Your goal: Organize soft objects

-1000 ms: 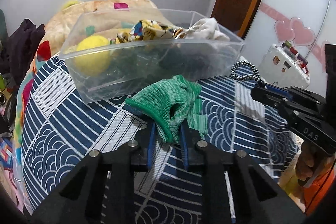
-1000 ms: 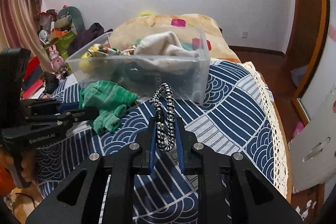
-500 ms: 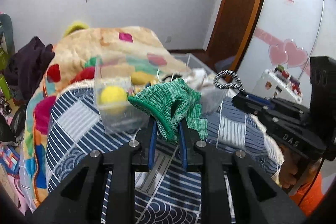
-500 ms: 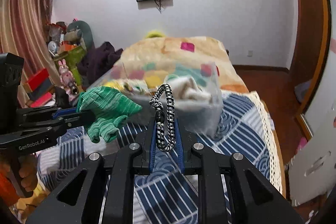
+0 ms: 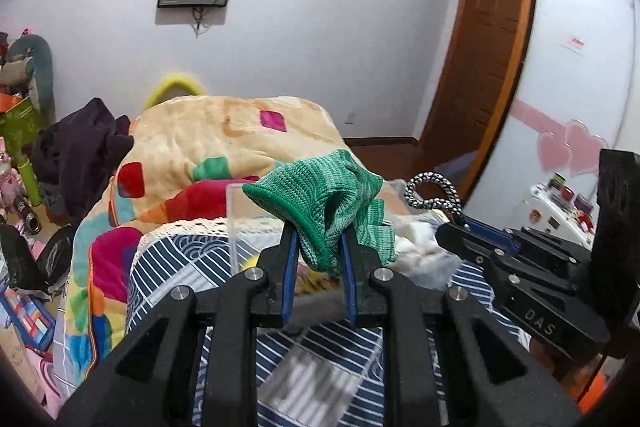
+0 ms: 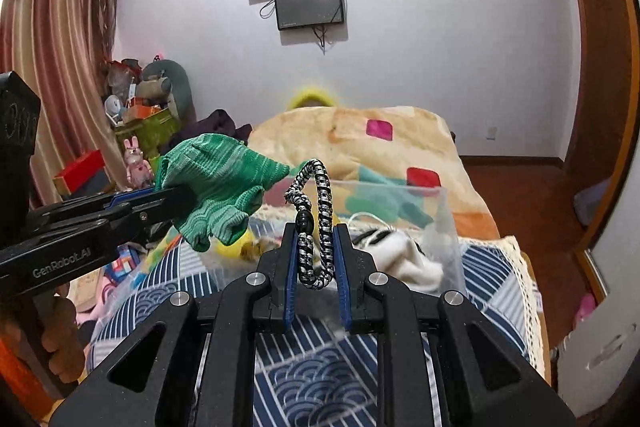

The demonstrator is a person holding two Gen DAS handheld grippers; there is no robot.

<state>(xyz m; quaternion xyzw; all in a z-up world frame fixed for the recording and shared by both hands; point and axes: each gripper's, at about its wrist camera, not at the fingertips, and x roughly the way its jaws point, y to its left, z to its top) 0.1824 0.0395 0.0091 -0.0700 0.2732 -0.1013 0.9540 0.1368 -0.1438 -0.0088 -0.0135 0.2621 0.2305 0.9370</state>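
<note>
My left gripper is shut on a green knitted glove and holds it in the air above the bed; the glove also shows in the right wrist view. My right gripper is shut on a black-and-white braided cord loop, also lifted; the loop shows in the left wrist view. Below and just ahead of both grippers stands a clear plastic bin holding a white cloth and a yellow ball.
The bin sits on a bed with a blue-and-white patterned cover. A folded blanket with coloured squares lies behind it. Toys and boxes crowd the left side; a wooden door is on the right.
Both grippers have risen well above the bed with their loads, and the bin has dropped lower in both views. The glove and cord loop stay gripped.
</note>
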